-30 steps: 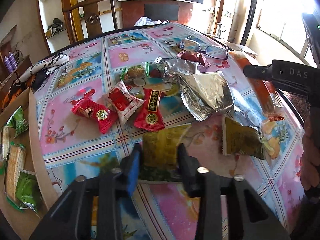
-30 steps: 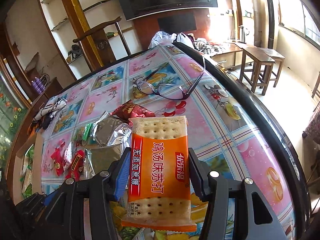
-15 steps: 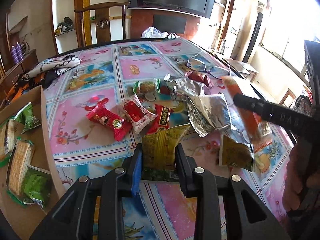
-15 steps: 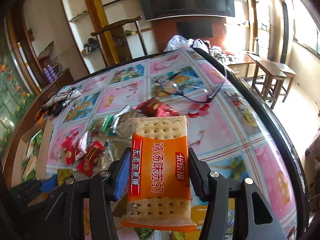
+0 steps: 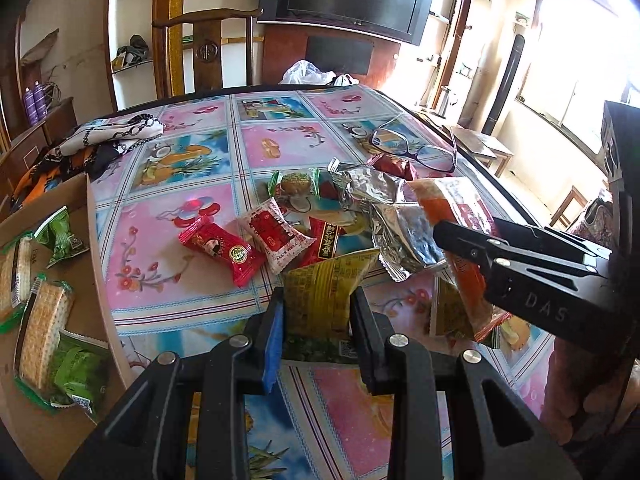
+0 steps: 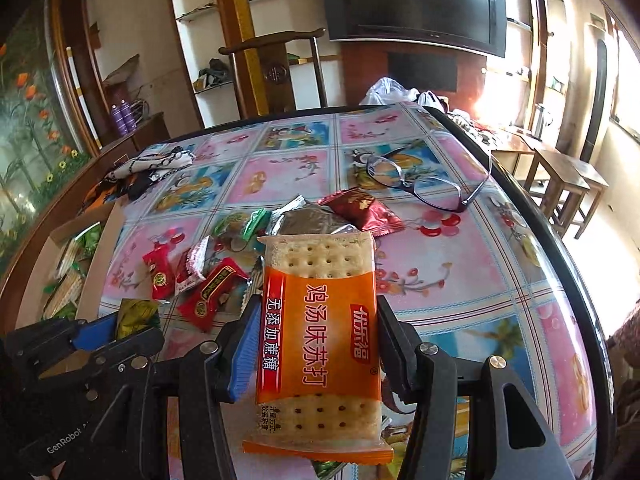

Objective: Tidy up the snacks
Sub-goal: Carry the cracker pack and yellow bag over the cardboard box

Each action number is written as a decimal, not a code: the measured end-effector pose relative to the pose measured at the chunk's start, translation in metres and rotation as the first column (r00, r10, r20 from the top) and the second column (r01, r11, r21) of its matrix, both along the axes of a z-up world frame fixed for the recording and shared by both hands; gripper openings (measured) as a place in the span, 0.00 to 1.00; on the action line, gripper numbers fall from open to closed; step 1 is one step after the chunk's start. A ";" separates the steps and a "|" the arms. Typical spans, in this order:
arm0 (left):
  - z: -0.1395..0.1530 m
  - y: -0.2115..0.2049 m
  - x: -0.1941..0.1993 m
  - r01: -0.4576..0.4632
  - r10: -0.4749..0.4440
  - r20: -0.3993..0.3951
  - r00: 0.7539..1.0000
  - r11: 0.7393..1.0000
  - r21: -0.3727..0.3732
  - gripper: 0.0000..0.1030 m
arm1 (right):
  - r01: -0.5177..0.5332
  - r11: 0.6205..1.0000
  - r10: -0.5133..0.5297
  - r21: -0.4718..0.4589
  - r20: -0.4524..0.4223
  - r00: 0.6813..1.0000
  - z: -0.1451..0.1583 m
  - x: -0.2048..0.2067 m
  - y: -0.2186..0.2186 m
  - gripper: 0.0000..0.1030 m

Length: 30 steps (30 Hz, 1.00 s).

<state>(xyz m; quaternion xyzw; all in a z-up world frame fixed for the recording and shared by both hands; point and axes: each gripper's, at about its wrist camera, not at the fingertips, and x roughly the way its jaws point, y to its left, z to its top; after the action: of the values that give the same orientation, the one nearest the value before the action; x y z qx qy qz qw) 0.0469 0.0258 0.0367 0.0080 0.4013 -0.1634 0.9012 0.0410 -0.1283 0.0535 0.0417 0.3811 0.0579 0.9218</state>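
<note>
- The right hand-held gripper (image 6: 316, 344) is closed on a flat orange-and-clear plastic packet of square soda crackers (image 6: 320, 336), its pads clamping the two long edges at mid-length, the packet lifted clear of the desk (image 6: 460, 280).
- That packet is judged light and fairly stiff, but brittle inside: a hard squeeze would likely crack the biscuits, so the edge hold around the middle suits it.
- The left hand-held gripper (image 5: 316, 328) is closed on a crinkly yellow-green foil snack sachet (image 5: 320, 296), pinched at its lower half and raised off the desk.
- The sachet looks soft, feather-light and slippery; it may sag or slide, so a grip across its body is probably safer than one on a sealed end.
- An open brown cardboard box (image 5: 100, 280) sits at the desk's 9 o'clock edge, holding green-wrapped cracker packets (image 5: 44, 332) and small green sachets (image 5: 62, 236).
- Red candy wrappers (image 5: 220, 248), a silver foil bag (image 5: 400, 232) and spectacles (image 5: 416, 148) lie loose toward 12 o'clock.
</note>
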 end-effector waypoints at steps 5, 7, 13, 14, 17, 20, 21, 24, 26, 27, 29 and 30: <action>0.000 0.000 0.000 0.000 0.000 -0.001 1.000 1.000 -0.002 0.29 | -0.002 1.000 0.002 0.001 0.002 1.000 0.000 0.000 0.000 0.55; 0.000 0.000 0.000 0.002 -0.002 -0.005 1.000 1.000 -0.003 0.29 | -0.001 1.000 0.001 0.001 -0.001 1.000 0.000 0.000 0.001 0.55; 0.000 0.001 0.002 -0.001 0.001 -0.003 1.000 1.000 -0.009 0.29 | 0.002 1.000 -0.002 0.000 0.000 1.000 0.000 0.001 0.001 0.55; 0.000 0.001 0.002 -0.001 0.001 -0.007 1.000 1.000 -0.014 0.29 | 0.002 1.000 -0.002 0.000 0.000 1.000 0.000 0.001 0.001 0.55; 0.000 0.004 0.003 -0.004 0.004 -0.015 1.000 1.000 -0.028 0.29 | 0.006 1.000 -0.006 0.008 -0.007 1.000 -0.001 0.003 -0.001 0.55; 0.001 0.007 0.004 -0.015 0.015 -0.009 1.000 0.999 -0.029 0.29 | 0.005 1.000 -0.005 0.025 -0.008 1.000 0.000 0.003 -0.004 0.55; 0.002 0.008 0.004 -0.018 0.018 -0.007 1.000 0.999 -0.033 0.29 | 0.004 1.000 -0.004 0.029 -0.007 1.000 0.001 0.003 -0.004 0.55; 0.006 0.014 0.004 -0.030 0.030 -0.001 1.000 0.998 -0.048 0.29 | 0.001 0.999 -0.001 0.032 -0.001 1.000 0.002 0.002 -0.003 0.55; 0.009 0.018 0.004 -0.039 0.040 0.004 0.999 0.998 -0.050 0.29 | -0.003 0.999 0.003 0.034 -0.003 1.000 0.002 0.001 -0.003 0.55; 0.011 0.020 0.004 -0.040 0.040 0.006 0.999 0.998 -0.057 0.29 | -0.008 0.999 0.009 0.041 -0.005 1.000 0.002 0.001 -0.002 0.55; 0.014 0.025 0.003 -0.042 0.043 0.009 0.999 0.996 -0.078 0.29 | -0.018 0.998 0.019 0.052 -0.008 1.000 0.002 0.000 -0.001 0.55; 0.017 0.028 0.003 -0.043 0.044 0.013 0.999 0.996 -0.084 0.29 | -0.025 0.998 0.026 0.050 -0.006 1.000 0.002 0.000 0.002 0.55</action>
<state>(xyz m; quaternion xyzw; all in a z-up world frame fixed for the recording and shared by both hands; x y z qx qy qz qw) 0.0496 0.0534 0.0535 -0.0373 0.3877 -0.1605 0.9069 0.0407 -0.1267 0.0560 0.0602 0.3831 0.0790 0.9184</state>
